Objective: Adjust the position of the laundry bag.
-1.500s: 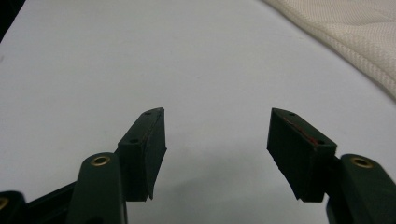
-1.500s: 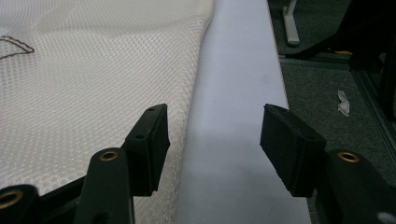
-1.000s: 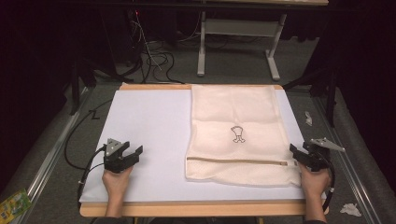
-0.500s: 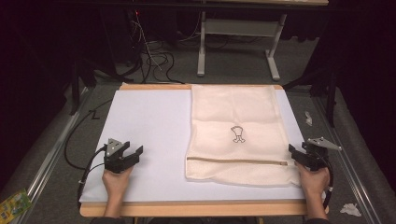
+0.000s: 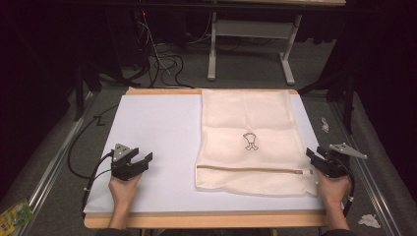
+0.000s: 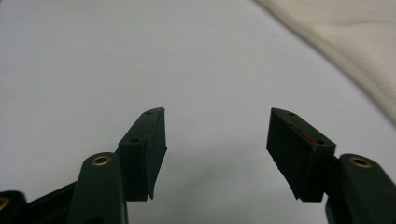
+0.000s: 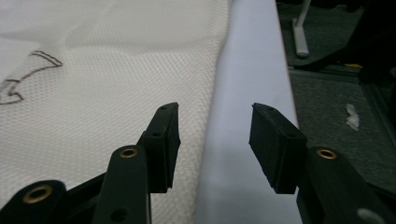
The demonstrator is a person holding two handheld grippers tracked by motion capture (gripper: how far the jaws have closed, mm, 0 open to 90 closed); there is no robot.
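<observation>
While the cream mesh bag (image 5: 251, 140) lies flat on the right half of the white table (image 5: 157, 128), the right gripper (image 5: 317, 158) sits at its near right corner, jaws apart and just closing, straddling the bag's edge without pressing it. Well away, the left gripper (image 5: 142, 158) rests on bare table, jaws apart.

Crumpled paper scraps (image 5: 369, 221) and a green packet (image 5: 14, 214) are seen on the grey floor (image 5: 246, 78) beside a white table frame (image 5: 251, 34).
</observation>
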